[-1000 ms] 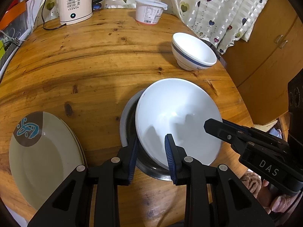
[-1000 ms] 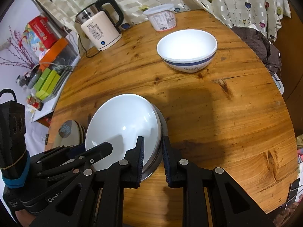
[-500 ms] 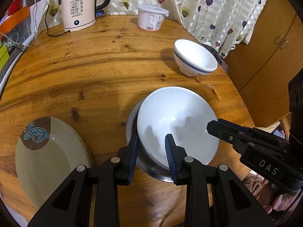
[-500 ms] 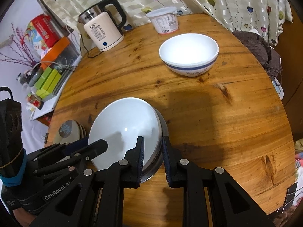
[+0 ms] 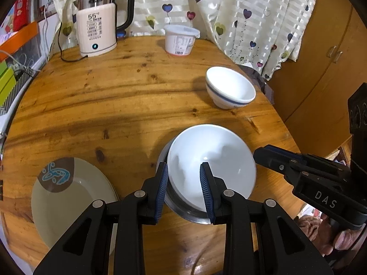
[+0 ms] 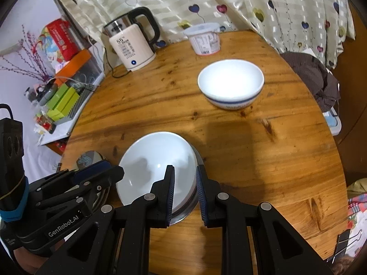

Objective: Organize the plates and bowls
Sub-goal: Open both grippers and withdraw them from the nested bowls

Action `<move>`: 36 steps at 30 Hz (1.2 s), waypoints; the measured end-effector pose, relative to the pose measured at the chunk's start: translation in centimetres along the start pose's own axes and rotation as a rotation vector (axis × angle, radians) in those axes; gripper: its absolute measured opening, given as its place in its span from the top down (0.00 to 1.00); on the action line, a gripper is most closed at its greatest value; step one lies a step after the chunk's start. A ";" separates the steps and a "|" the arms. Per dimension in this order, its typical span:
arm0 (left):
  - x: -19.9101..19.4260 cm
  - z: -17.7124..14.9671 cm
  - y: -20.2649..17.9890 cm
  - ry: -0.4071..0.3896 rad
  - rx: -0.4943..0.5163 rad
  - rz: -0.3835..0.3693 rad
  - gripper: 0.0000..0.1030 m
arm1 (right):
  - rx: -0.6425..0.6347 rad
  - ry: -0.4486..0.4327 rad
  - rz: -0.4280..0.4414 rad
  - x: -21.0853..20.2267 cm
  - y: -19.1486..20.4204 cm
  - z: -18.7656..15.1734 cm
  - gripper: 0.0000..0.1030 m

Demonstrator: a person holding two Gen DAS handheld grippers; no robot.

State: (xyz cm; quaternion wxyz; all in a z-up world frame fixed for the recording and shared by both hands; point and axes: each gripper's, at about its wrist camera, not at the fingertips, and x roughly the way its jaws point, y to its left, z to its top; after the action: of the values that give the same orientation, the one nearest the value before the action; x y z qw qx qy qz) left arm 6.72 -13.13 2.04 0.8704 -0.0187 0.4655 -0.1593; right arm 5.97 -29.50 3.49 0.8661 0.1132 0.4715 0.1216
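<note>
A: Risk check? White bowl (image 5: 213, 165) sits tilted in the steel bowl (image 5: 183, 208), near table edge.

B: I see it. If I lift unevenly it slips off or drags the steel one.

A: Grips?

B: Left gripper (image 5: 184, 189) part open, jaws straddling the near rim; contact unclear. Right gripper (image 6: 184, 193) narrowly open around the right rim, same. Striped bowl (image 6: 230, 84) well apart.

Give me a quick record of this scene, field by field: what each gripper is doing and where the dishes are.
left gripper: fingers straddle near rim of white bowl
right gripper: fingers straddle rims of white bowl and steel bowl
white bowl: nested in steel bowl
striped bowl: alone, far right of table
plate: near left
kettle: far edge, reads 55
</note>
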 end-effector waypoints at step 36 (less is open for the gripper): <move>1.0 0.9 -1.0 -0.001 0.018 -0.006 0.71 | -0.012 -0.019 0.005 -0.8 -0.7 1.0 0.61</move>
State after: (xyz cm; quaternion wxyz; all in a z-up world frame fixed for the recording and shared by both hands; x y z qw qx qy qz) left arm 7.69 -14.45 1.97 0.8703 -0.0125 0.4634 -0.1661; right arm 6.48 -30.51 4.38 0.8709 0.1101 0.4622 0.1255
